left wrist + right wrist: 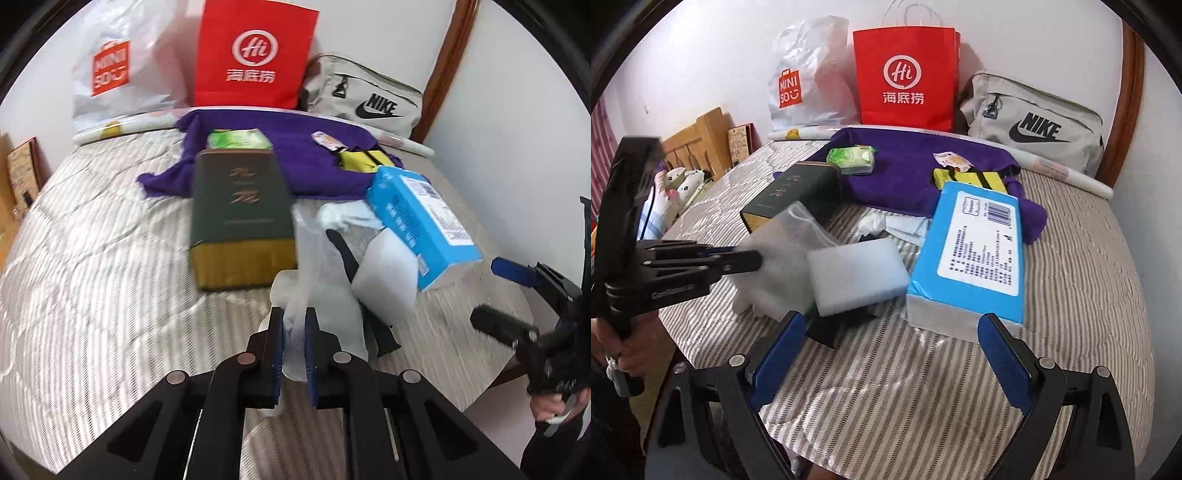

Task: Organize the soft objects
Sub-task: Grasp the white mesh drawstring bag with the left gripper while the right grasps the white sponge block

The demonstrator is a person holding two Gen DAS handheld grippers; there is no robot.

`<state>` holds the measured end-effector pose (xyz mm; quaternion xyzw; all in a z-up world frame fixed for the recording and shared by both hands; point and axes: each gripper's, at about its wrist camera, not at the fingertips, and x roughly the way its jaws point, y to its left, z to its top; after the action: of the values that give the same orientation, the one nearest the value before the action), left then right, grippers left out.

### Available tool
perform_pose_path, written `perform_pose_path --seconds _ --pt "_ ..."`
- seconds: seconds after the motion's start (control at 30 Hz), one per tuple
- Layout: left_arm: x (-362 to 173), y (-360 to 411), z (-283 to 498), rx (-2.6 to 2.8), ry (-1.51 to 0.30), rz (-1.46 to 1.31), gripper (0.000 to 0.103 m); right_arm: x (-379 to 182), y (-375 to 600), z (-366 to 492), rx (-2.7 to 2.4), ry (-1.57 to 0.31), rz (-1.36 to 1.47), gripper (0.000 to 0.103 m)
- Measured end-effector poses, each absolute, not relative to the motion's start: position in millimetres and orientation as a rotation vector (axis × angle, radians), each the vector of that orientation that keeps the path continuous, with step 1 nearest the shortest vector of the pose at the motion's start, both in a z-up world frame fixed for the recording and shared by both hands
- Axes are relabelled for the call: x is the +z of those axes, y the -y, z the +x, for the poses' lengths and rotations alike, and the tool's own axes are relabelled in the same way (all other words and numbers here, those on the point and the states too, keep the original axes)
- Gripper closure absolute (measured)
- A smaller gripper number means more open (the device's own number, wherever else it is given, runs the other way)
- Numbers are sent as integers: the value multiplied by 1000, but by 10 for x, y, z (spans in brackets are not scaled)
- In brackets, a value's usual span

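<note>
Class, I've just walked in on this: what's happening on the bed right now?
A person is sorting items on a bed with two handheld grippers. The left gripper is shut on a clear plastic bag beside a white foam block. The right gripper is open, empty, hovering near the blue tissue pack.

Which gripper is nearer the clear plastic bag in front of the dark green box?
Left. The left gripper is shut on the clear plastic bag, its fingers pinching the film. The right gripper hangs open, apart from it, near the white foam block.
</note>
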<state>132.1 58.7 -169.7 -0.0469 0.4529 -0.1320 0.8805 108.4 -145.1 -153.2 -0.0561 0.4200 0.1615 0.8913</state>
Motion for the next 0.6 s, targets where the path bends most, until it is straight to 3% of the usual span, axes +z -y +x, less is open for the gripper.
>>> perform_pose_path --seconds 0.37,0.47,0.6 --pt "-1875 -1131 1154 -224 -999 -206 90 -1623 1314 1085 371 -893 -126 9" --pt "-1809 -1153 1128 -223 -962 -216 75 -1644 1315 1112 372 -897 -115 9" --pt "-1699 -1118 1170 -239 -921 -195 44 -1651 1322 1135 373 -896 -99 9"
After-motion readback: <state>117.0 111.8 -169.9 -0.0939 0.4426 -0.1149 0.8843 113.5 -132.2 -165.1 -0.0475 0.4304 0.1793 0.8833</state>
